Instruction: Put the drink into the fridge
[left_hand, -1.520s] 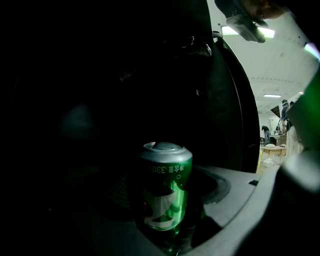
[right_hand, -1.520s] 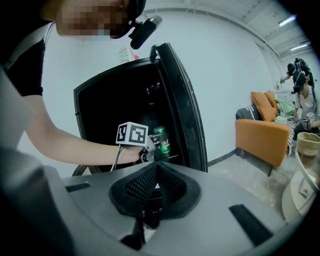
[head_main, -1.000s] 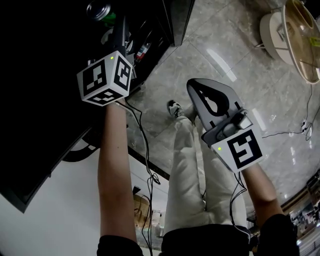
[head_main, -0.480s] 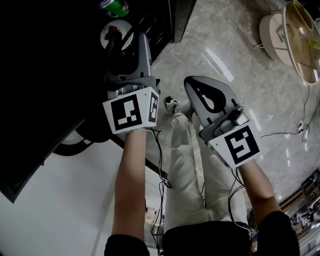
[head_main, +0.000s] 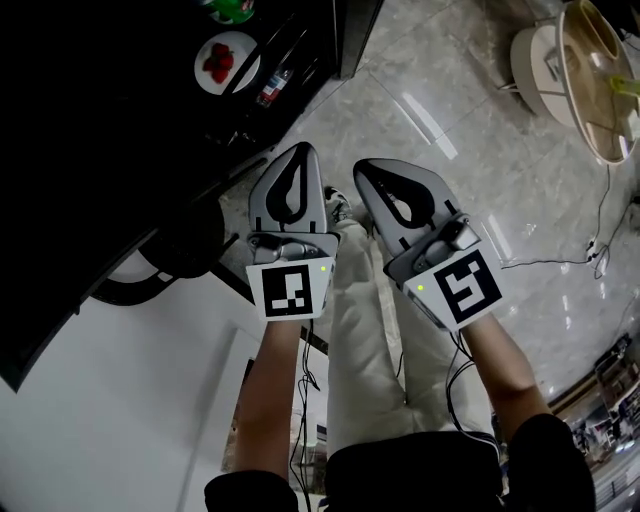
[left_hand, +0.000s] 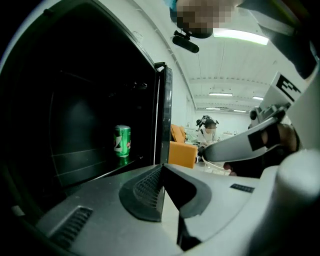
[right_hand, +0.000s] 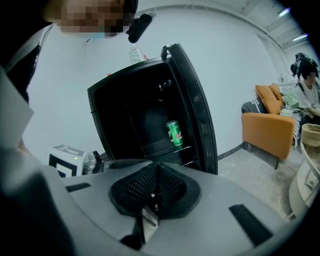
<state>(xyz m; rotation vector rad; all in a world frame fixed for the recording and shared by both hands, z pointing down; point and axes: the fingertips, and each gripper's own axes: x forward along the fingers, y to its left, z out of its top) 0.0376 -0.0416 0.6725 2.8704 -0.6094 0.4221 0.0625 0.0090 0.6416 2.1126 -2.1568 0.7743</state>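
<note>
Left gripper (head_main: 302, 152): its jaws have just been closing and are pressed together on nothing! Right gripper (head_main: 366, 170) is clamped tight too, and empty. Both forearms reach forward side by side, tips dipping slightly over the marble floor (head_main: 480, 150). The green can (left_hand: 122, 140) stands upright on a shelf inside the open fridge (right_hand: 110, 115). Both gripper views show that. The head view catches only its top at the frame's edge, plus a plate (head_main: 242, 55) of red fruit.
</note>
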